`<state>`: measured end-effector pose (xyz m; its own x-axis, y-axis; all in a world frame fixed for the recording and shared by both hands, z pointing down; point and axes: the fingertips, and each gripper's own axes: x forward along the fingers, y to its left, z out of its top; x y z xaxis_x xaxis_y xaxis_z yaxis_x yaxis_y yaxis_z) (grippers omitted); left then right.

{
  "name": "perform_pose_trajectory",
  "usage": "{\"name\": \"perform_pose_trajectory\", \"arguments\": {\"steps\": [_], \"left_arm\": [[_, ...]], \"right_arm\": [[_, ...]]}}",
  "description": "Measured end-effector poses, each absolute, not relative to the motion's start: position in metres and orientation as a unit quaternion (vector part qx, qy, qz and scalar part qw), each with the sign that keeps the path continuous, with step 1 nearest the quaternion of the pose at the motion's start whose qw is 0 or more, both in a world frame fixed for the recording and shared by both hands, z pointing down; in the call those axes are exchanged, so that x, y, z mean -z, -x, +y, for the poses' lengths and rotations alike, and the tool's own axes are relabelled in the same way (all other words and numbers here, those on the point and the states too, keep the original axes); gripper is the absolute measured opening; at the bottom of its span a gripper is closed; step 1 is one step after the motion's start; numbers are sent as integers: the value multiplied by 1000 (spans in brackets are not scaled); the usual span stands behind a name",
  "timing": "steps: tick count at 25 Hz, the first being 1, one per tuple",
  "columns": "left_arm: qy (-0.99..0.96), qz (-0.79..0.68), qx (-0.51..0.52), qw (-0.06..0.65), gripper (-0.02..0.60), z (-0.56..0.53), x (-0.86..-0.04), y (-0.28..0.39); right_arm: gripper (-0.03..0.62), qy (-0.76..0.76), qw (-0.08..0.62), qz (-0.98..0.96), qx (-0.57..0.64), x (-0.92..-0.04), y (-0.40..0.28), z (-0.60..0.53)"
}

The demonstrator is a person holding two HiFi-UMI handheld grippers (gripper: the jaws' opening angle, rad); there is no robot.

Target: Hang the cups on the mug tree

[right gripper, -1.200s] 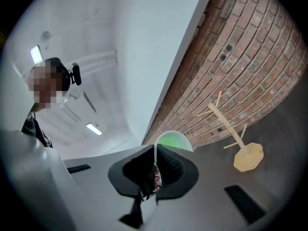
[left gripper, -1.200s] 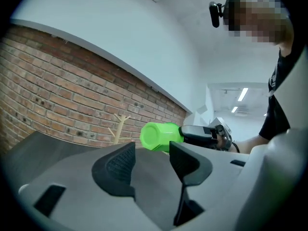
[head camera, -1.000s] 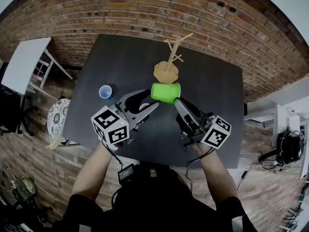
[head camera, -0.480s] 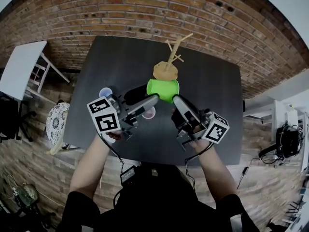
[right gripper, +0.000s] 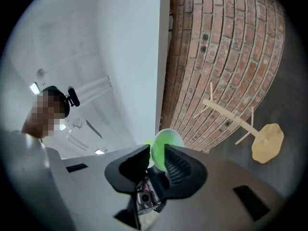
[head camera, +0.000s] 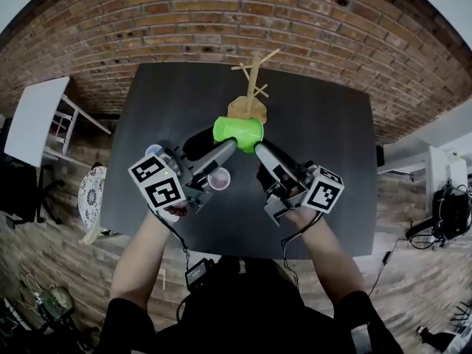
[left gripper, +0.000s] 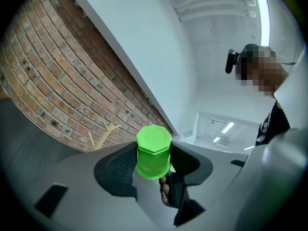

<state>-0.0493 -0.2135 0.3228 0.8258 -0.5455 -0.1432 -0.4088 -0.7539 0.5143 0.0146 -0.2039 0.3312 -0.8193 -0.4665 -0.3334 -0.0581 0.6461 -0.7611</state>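
I'm holding the bright green plastic cup (head camera: 237, 133) in the air over the dark table (head camera: 324, 161), just in front of the pale wooden mug tree (head camera: 251, 87) and not yet touching it. The cup is lying on its side, its faceted base toward my left gripper (head camera: 217, 144) and its open mouth toward my right gripper (head camera: 259, 150).

I'm judging it light, stiff and smooth, so likely to slip or twist if I only pinch it by an edge. The body is the safer hold, since the thin rim gives little purchase. I can't make out a handle from any view, so I'm unsure what will catch on a peg.

The left jaws are standing wide and clamping the cup's body from both sides near the base. The right jaws have just been opening: they are standing only narrowly apart, with the cup's rim wall between the pads, and they seem to be letting go of it.

Both forearms are reaching forward and angling inward, so the grippers are meeting at the cup, each pointing slightly upward toward the tree.

A small pink cup (head camera: 219, 178) is sitting on the table beneath the left gripper.
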Motion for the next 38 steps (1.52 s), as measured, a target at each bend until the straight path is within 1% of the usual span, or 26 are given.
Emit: {"name": "perform_pose_trajectory", "arguments": {"steps": [1, 2, 4, 9, 16, 27, 38], "left_arm": [[-923, -268, 145, 236, 222, -220, -321, 48], [-919, -280, 147, 234, 222, -228, -320, 48], [-912, -309, 148, 227, 222, -246, -317, 53], [-894, -382, 130, 195, 222, -288, -314, 74], [-873, -438, 122, 176, 222, -329, -320, 86], [-868, -446, 121, 184, 223, -370, -338, 76], [-874, -440, 91, 183, 222, -395, -360, 56]], "right_arm": [[120, 157, 256, 870, 391, -334, -19, -209], [157, 163, 254, 870, 391, -337, -25, -214], [166, 174, 263, 863, 394, -342, -40, -226], [165, 194, 280, 849, 403, -360, -72, -245], [164, 202, 260, 844, 424, -392, -92, -247], [164, 225, 237, 834, 445, -428, -116, -257], [164, 235, 216, 828, 461, -458, -115, -261]]}}
